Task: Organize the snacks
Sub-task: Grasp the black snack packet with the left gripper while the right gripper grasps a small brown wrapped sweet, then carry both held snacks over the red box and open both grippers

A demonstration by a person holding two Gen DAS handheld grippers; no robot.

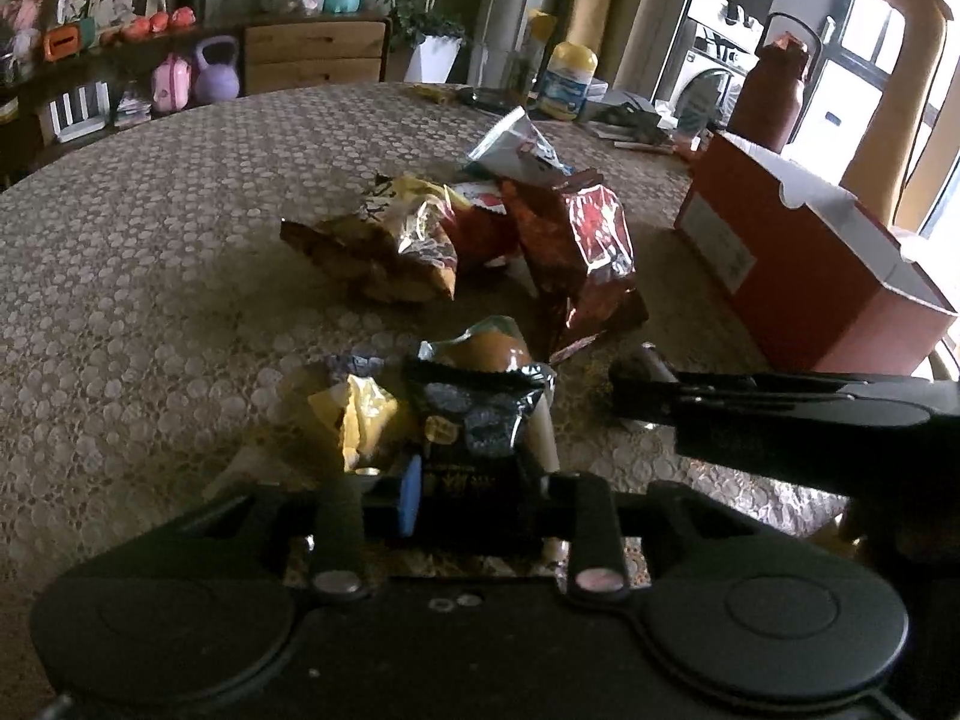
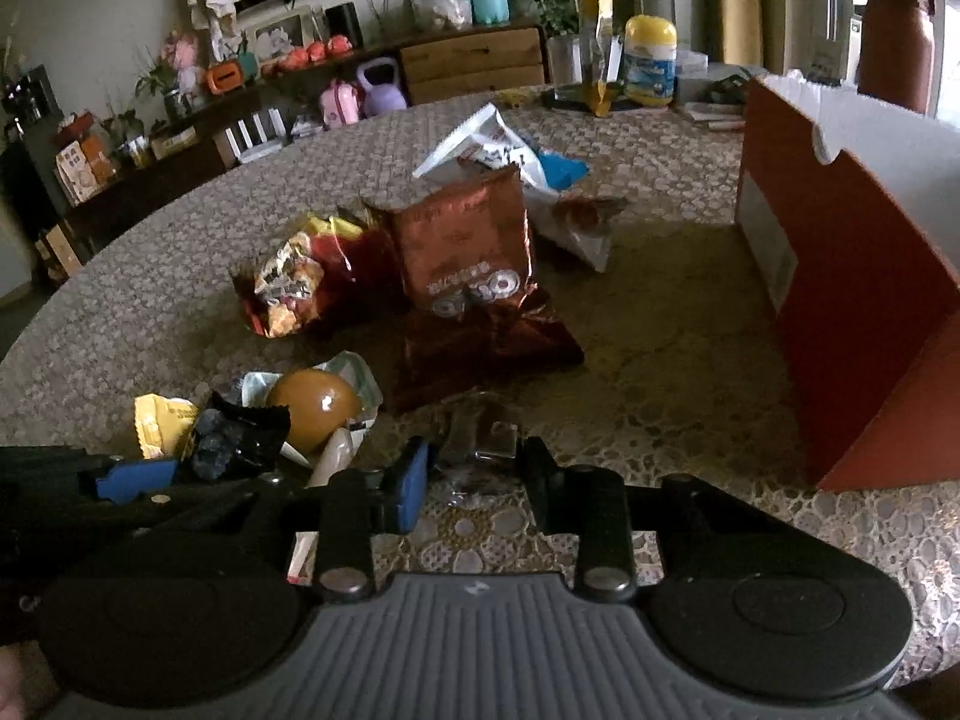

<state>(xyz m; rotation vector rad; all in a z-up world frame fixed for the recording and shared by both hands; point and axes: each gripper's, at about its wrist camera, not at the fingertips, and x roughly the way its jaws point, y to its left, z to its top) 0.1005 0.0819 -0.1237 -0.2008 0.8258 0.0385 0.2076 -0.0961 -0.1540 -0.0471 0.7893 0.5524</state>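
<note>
Left wrist view gives me my left hand-held gripper [image 1: 474, 480] pinching a crinkly black foil packet [image 1: 480, 414], its blue pad [image 1: 411, 504] pressed to the packet's edge. Just behind it, at about 12 o'clock, lies a glossy round brown snack in clear wrap [image 1: 486, 348], with a creased yellow wrapper [image 1: 360, 414] at 10 o'clock. Farther back, shiny red foil bags [image 1: 576, 252] and a yellow-brown chip bag [image 1: 390, 240] are piled on the lace-patterned tabletop [image 1: 150, 240]. My right hand-held gripper [image 2: 474, 468] has narrowed around a small clear-wrapped dark bar [image 2: 480, 438]; I cannot tell whether its pads press it. At 2 o'clock stands an open orange cardboard box [image 2: 870, 312], with nothing between it and the bar.
</note>
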